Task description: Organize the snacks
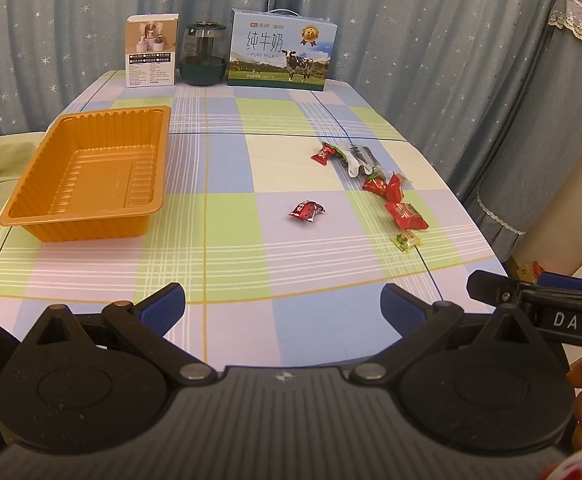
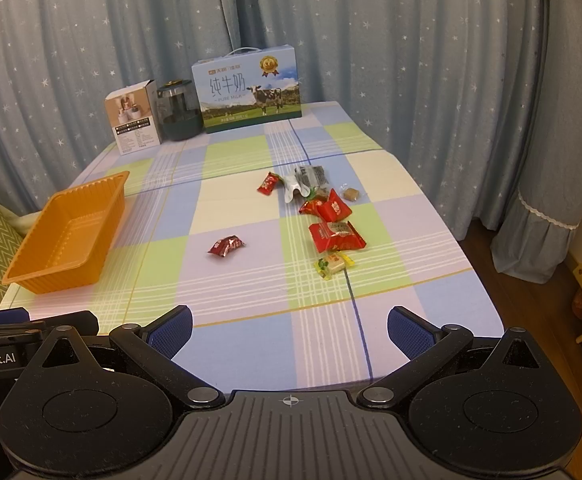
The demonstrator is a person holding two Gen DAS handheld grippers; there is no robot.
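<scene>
Both sets of fingers are spread wide with nothing between them. So my left gripper [image 1: 283, 304] and my right gripper [image 2: 289, 328] are hanging over the near edge of the table [image 2: 251, 344], side by side, blue pads facing each other across the gap.

Snacks are all still loose on the checked tablecloth. One dark red candy [image 2: 225, 245] sits on its own near the middle, well apart from the rest. Over to the right there's a scattered bunch: a small red candy [image 2: 267, 184] at the far end, just beside a clear packet with something dark inside [image 2: 307, 179], then a red wrapper [image 2: 331, 206], a bigger red packet [image 2: 337, 235] nearer me, and a little yellow-green candy [image 2: 333, 264] closest. There's also a brownish candy [image 2: 352, 194] off to the right of the pile.

On the left side is the orange tray [image 1: 31, 204], and it has nothing in it.

Along the back edge, against the starry curtain [image 1: 411, 32]: a white box [image 1: 151, 52], a dark glass jar [image 1: 205, 54] and a milk carton with a cow on it [image 1: 281, 52].
</scene>
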